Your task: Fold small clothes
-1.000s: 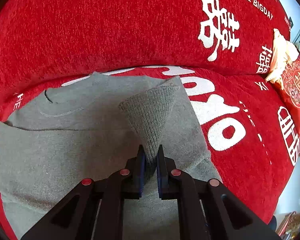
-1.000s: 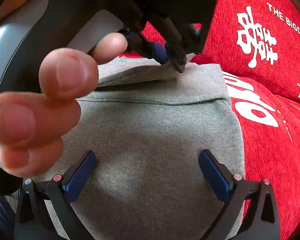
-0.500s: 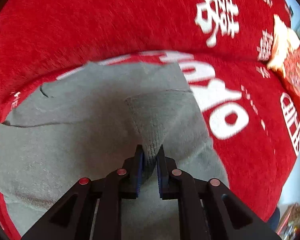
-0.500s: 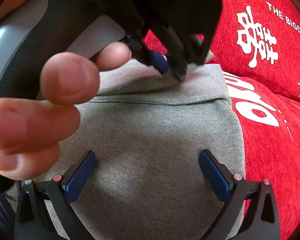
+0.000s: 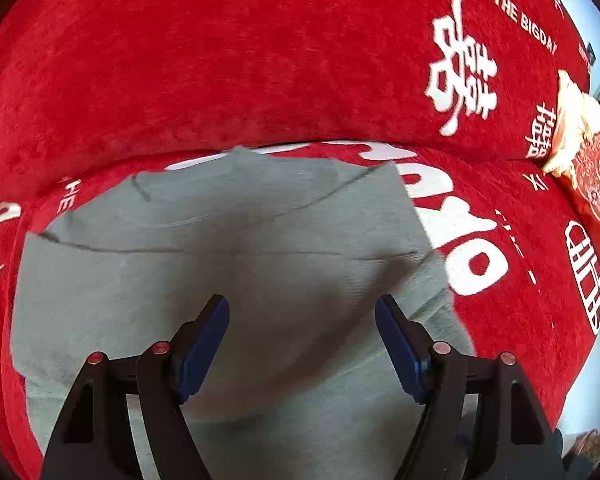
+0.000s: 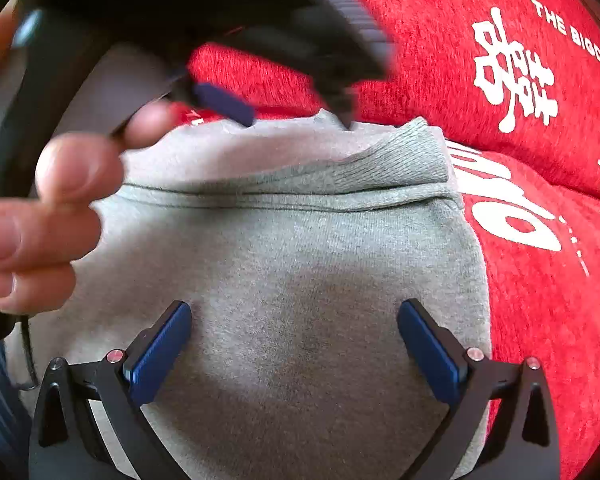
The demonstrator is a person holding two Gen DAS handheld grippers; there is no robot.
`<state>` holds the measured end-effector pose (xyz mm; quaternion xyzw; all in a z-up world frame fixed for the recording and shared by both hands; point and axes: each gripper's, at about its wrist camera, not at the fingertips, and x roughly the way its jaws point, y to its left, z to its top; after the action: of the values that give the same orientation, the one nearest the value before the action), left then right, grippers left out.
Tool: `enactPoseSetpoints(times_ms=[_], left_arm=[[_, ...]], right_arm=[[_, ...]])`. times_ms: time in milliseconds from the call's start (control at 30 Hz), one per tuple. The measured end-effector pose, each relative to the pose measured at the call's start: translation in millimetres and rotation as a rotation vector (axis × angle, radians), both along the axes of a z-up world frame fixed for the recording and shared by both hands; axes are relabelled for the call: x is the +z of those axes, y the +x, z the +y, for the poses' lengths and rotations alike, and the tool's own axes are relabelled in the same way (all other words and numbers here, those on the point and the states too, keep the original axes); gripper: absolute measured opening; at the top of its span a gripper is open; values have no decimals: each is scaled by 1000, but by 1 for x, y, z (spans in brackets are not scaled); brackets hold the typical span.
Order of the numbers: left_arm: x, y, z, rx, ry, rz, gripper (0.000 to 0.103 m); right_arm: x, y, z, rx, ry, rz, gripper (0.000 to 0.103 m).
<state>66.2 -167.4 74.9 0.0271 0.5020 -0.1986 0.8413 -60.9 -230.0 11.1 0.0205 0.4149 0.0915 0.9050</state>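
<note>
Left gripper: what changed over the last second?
The left gripper let go of the ribbed cuff: its jaws are opening with nothing between them, and the cuff now lies flat on the grey sweater. The right gripper stayed open over the sweater.

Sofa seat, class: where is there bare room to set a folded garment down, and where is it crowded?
Free: the red seat cover right of the grey sweater, up to the patterned cushion. Crowded: above the sweater, where the opening, empty left tool and right tool sit, and a hand at its left.
</note>
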Motion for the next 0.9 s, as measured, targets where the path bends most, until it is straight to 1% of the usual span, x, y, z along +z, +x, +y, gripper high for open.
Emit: enactPoseSetpoints(times_ms=[100, 133, 167, 233, 300, 367, 467, 567, 633, 700, 767, 800, 867, 900], left_arm=[[-8, 3, 17, 33, 14, 15, 76], [-13, 6, 20, 47, 21, 30, 76], [-19, 6, 20, 51, 26, 44, 76], [-29, 1, 17, 28, 38, 62, 76], [-37, -11, 6, -21, 72, 51, 76], [-39, -25, 0, -47, 104, -4, 76], [-40, -30, 1, -59, 87, 0, 76], [-39, -31, 3, -56, 73, 3, 76], [-39, -30, 3, -57, 68, 3, 76], [-39, -30, 4, -58, 63, 1, 76], [-39, -30, 5, -61, 59, -3, 76], [-39, -30, 5, -61, 57, -5, 76], [-40, -30, 6, -61, 54, -8, 76], [-39, -30, 6, -62, 49, -7, 76]], right_arm=[[9, 1, -23, -47, 114, -3, 103], [13, 2, -37, -86, 170, -3, 103], [14, 4, -46, -110, 200, -2, 103], [20, 8, -70, -165, 266, 4, 103], [25, 10, -84, -185, 290, -3, 103], [34, 12, -94, -197, 312, -14, 102], [44, 23, -98, -193, 330, -17, 100], [44, 46, -104, -182, 374, 9, 89], [39, 58, -105, -197, 399, 54, 76], [31, 67, -105, -210, 409, 99, 74], [24, 71, -103, -211, 410, 122, 71], [23, 72, -102, -209, 402, 127, 66], [19, 73, -97, -205, 372, 132, 41], [17, 73, -97, -203, 359, 139, 24]])
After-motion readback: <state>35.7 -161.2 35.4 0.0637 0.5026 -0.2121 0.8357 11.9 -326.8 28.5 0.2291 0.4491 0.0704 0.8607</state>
